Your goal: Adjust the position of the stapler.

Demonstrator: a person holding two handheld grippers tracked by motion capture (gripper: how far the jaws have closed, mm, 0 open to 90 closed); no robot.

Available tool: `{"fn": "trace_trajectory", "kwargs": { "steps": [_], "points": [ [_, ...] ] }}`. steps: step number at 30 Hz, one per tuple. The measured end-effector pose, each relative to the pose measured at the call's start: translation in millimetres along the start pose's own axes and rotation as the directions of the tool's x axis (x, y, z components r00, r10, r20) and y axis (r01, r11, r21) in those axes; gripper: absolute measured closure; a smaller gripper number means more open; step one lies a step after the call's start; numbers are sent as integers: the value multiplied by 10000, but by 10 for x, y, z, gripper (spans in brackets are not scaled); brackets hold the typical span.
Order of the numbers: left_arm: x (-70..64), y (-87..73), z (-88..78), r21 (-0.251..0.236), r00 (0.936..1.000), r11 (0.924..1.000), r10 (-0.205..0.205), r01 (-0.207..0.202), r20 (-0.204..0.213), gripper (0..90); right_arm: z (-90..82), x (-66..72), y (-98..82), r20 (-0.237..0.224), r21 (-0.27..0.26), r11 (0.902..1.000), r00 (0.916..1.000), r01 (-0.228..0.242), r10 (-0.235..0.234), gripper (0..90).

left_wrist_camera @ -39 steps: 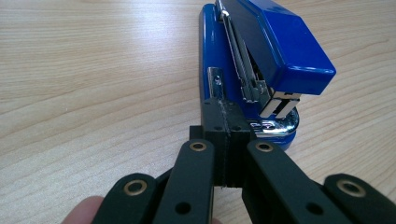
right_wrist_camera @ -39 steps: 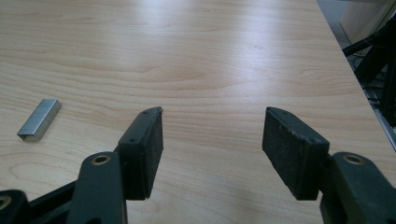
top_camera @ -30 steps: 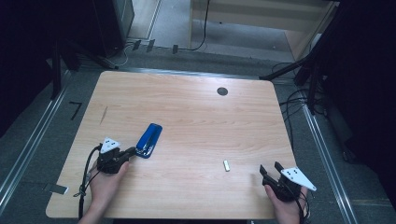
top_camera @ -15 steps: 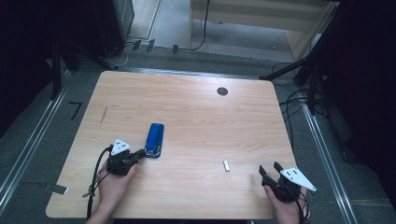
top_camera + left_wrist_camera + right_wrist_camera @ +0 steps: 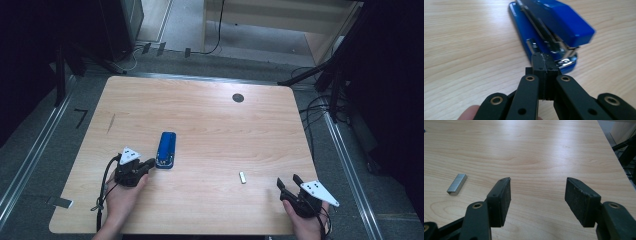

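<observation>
Item 1, stapler: blue, lying flat on the wooden table, left of centre, its long axis running roughly twelve to six in the high view. I judged it was set square like this so the magazine could be reached from the near end.

Item 2, left gripper: I kept it clenched, jaws pressed together with nothing between them, tip touching or just short of the stapler's metal mouth at about its seven o'clock corner. Closed jaws made a blunt pusher, which suited nudging better than grasping.

Item 3, staple strip: small, grey, lying loose at the stapler's four o'clock, well apart from it. In the right gripper view it sat at ten o'clock from my jaws.

Item 4, right gripper: released, jaws spread, empty, resting near the table's front edge at the strip's four o'clock. I judged it was waiting to pick up the strip.
</observation>
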State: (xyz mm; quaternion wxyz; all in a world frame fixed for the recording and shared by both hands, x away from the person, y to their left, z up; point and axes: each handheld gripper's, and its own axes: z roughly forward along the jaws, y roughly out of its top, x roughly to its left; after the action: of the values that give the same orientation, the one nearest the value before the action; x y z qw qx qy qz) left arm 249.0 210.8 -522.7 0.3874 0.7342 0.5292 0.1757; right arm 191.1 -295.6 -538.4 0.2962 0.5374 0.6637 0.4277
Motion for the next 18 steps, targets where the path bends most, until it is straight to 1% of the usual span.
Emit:
{"fn": "trace_trajectory", "kwargs": {
  "steps": [1,2,3,5,7,11,12,14,15,18],
  "points": [
    [6,-8,19,60,9999,10000,-46,46,-112,900,0,-3,-2,-2,35,10000,10000,-32,32,387],
    [6,-8,19,60,9999,10000,-46,46,-112,900,0,-3,-2,-2,35,10000,10000,-32,32,387],
    [5,-27,69,332,9998,9994,-6,13,-217,900,3,-8,-6,-10,48,10000,10000,-32,32,387],
    [-10,-38,89,330,9997,9995,36,-28,-242,900,5,-6,-6,-29,56,10000,10000,-38,38,387],
    [-32,-28,94,358,9993,9993,109,-96,-371,900,5,5,-6,-41,57,10000,10000,8,-7,387],
    [-34,-28,101,358,9998,9994,40,-32,-205,900,6,25,-2,-77,71,10000,10000,-7,7,387],
    [-46,-29,104,367,9997,9993,102,-94,-205,900,9,30,-1,-94,59,10000,10000,16,-15,387],
    [-80,-26,121,373,9999,9992,156,-154,-63,900,15,56,5,-126,82,10000,9999,52,-51,387],
    [-100,-23,128,404,9997,9989,257,-256,-24,900,15,56,5,-126,82,10000,9999,52,-51,387],
    [-145,-2,170,419,9996,9987,278,-282,96,900,16,96,16,-215,71,9999,9997,137,-136,386]
  ]
}}
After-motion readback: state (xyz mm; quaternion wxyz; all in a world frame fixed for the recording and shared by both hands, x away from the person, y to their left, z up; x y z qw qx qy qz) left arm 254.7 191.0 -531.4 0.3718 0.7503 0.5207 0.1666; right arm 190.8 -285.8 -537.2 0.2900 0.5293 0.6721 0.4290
